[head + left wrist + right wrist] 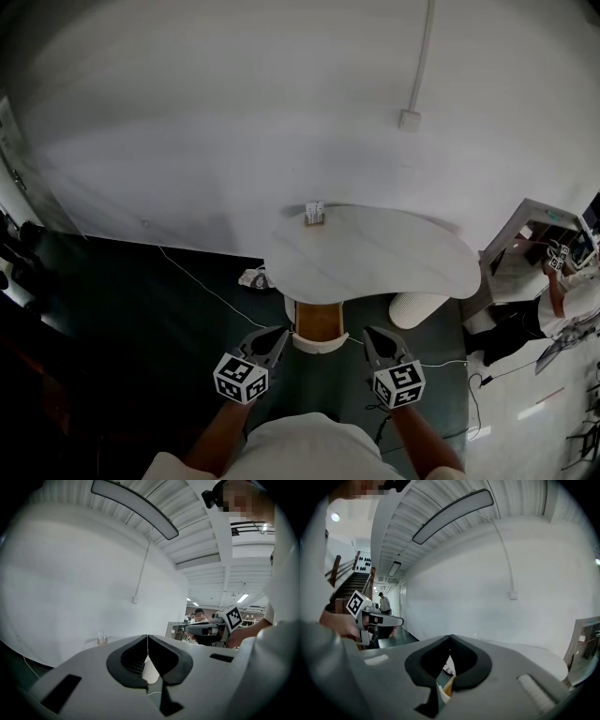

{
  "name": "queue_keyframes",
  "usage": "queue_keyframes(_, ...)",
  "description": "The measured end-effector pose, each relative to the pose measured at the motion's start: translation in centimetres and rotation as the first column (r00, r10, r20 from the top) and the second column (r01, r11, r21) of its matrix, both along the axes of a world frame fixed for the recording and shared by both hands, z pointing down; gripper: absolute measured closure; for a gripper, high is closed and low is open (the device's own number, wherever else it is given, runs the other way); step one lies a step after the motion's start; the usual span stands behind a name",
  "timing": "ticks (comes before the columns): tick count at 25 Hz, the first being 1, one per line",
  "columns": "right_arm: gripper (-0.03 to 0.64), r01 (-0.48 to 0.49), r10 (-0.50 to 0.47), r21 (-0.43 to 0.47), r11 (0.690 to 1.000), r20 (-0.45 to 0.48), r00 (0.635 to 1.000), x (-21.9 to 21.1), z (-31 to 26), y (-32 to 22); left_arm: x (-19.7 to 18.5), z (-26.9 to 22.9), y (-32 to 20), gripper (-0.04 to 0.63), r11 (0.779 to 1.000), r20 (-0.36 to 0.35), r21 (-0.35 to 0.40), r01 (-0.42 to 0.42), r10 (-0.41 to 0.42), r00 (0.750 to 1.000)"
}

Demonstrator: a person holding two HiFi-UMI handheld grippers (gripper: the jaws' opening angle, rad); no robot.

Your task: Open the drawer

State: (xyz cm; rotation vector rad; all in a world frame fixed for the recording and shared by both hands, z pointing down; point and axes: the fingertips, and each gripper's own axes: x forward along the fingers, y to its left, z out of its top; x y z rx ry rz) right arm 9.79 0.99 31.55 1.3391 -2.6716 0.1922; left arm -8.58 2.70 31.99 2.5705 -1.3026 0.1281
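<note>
The drawer (317, 325) sits under the near edge of the table (375, 253), just ahead of the two grippers and between them. The left gripper (279, 334) and the right gripper (367, 334) are both pinched shut and hold nothing. The left one looks a little nearer the drawer's front.

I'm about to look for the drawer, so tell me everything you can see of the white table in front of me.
The white table has a smooth, bean-shaped top and stands by the white wall on a dark floor. A small white box sits at its far edge. Under the near edge an orange-brown wooden part with a curved white front juts toward you; a ribbed white cylinder shows beneath the right side. The left gripper and right gripper hang close before it, jaws shut and empty.
</note>
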Motion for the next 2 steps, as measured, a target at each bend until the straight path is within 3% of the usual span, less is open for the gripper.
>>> queue_keyframes(2,0.606,0.0,0.0,0.0,1.0,-0.002,1.0,-0.14,0.0,-0.05,-0.12,0.14,-0.01,0.588,1.0,-0.002,-0.001,-0.001,0.001,1.0)
